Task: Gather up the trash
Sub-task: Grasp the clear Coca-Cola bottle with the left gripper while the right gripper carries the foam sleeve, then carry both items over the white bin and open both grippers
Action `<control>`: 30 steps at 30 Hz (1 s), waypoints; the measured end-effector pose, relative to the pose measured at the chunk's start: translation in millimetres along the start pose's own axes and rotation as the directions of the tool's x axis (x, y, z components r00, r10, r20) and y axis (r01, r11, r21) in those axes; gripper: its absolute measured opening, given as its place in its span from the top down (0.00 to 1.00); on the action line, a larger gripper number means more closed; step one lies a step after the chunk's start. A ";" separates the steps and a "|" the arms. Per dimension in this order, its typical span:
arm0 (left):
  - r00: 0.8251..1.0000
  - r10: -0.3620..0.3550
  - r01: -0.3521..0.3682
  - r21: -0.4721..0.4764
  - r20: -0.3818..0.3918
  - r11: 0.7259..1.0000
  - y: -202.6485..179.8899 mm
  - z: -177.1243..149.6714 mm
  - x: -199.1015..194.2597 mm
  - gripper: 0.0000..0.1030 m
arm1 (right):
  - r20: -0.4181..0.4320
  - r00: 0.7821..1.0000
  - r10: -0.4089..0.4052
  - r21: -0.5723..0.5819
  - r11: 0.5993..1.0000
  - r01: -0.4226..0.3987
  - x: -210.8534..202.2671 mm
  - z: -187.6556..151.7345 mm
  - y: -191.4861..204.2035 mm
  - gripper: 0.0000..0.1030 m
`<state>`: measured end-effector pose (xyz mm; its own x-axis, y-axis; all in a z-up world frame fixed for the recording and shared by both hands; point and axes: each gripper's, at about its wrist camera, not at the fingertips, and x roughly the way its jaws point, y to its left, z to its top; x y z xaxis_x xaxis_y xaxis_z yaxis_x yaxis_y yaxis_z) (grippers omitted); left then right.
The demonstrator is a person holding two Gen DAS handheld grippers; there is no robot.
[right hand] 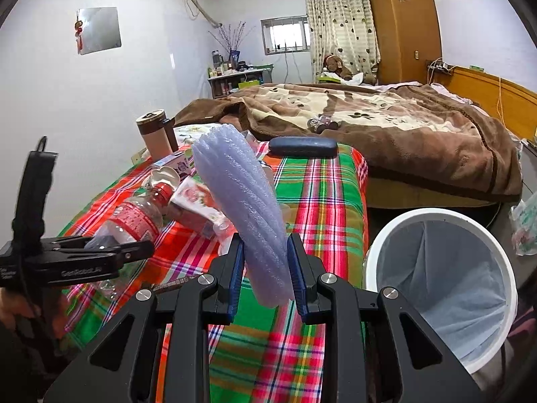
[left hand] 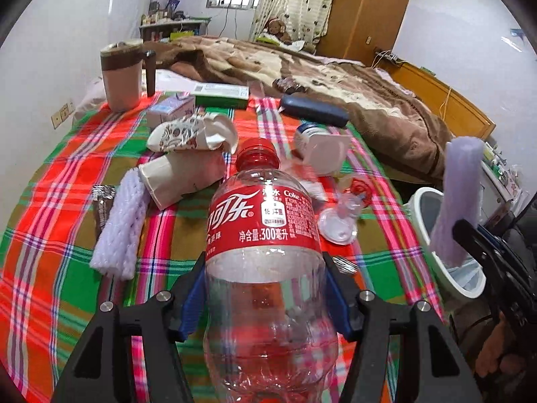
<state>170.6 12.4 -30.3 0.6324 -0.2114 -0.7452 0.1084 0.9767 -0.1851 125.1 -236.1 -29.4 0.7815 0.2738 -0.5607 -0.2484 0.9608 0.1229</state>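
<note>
My left gripper (left hand: pixel 265 265) is shut on an empty clear cola bottle (left hand: pixel 265 221) with a red cap and red label, held above the plaid tablecloth (left hand: pixel 60 181). My right gripper (right hand: pixel 265 255) is shut on a pale purple foam net sleeve (right hand: pixel 241 194), which stands upright between the blue pads. The white trash bin (right hand: pixel 496 245) with a liner stands just right of that gripper, off the table's edge. In the right wrist view the left gripper (right hand: pixel 100 252) shows at the left with the bottle (right hand: pixel 134 218) in it.
On the cloth lie crushed paper cups (left hand: pixel 181 174), another white foam sleeve (left hand: pixel 120 228), a dark wrapper (left hand: pixel 102 208), a clear plastic lid (left hand: pixel 337 225), a tipped white jar (left hand: pixel 319 147), small boxes (left hand: pixel 221 95), a dark case (left hand: pixel 313 110) and a brown mug (left hand: pixel 122 77). A bed with a brown blanket (left hand: pixel 335 77) lies behind.
</note>
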 end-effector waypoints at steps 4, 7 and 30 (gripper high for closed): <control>0.999 -0.025 0.024 0.021 0.044 0.999 -13.6 -1.6 -19.9 0.40 | 0.018 1.000 -0.012 0.004 1.000 0.012 -11.3 0.0 -5.3 0.74; 0.996 -0.054 0.051 0.049 0.070 0.998 -27.9 1.6 -32.1 0.40 | 0.033 0.999 -0.026 0.015 1.000 0.026 -22.7 -1.1 -14.5 0.74; 0.941 -0.329 0.336 0.307 -0.073 0.891 -218.0 14.7 33.6 0.40 | -0.065 0.947 -0.316 0.145 0.936 0.322 -34.0 -14.3 -125.1 0.74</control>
<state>179.5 -207.1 -5.6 0.5033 -0.5235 -0.6875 0.5440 0.8101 -0.2186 121.5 -366.3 -37.4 0.7811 -0.0470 -0.6226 0.1021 0.9934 0.0531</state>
